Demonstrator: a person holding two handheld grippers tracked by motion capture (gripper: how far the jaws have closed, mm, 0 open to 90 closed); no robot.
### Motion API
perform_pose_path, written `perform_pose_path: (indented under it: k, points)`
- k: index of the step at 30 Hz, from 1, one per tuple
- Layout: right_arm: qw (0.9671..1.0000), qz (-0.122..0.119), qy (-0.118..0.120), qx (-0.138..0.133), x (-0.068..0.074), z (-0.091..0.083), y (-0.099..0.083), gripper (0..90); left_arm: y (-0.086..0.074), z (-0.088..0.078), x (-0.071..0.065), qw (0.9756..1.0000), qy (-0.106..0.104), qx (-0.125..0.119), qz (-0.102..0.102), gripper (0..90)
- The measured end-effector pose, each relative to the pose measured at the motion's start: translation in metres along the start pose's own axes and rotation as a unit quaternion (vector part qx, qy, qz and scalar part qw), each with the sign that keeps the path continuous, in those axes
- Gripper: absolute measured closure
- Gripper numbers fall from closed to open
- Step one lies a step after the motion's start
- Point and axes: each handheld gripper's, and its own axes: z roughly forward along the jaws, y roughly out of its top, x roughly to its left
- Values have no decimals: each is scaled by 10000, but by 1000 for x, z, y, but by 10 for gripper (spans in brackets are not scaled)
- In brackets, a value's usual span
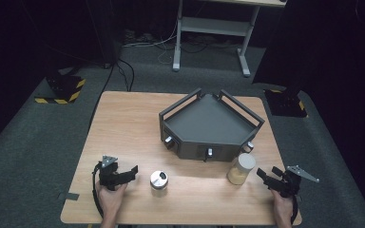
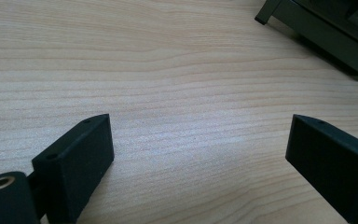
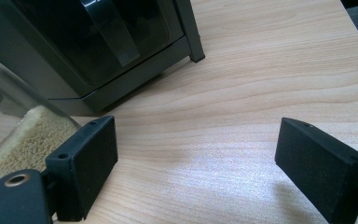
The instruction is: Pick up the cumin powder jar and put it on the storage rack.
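Both hands (image 1: 111, 197) (image 1: 282, 207) rest low on the table (image 1: 123, 123), fingers spread.

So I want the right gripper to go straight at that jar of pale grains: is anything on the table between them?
Nothing visible: the right gripper, jaws open, faces the grain jar across bare table. The dark tray stand sits behind the jar, off that line.

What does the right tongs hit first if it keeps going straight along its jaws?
Probably the dark grey tray. The right tongs, jaws open and empty, point across bare table toward the tray's near corner, and the grain jar sits just beside that line. Depth is unclear.
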Motion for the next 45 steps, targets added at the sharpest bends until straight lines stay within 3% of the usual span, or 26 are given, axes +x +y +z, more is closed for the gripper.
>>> perform_pose_path:
  k: [11,29,40,45]
  points:
    - [10000,-13,12,-50,0,-1,-2,106,1,0,3,10000,-94,16,1,56]
    - [10000,2,17,-45,-1,0,-1,93,7,-1,1,9993,-174,223,226,26]
    - [10000,-41,4,-59,1,0,-2,94,-1,-21,-4,9985,-84,227,496,16]
    - [10000,-47,8,-60,1,0,-2,94,-8,-31,-6,9976,-170,258,627,13]
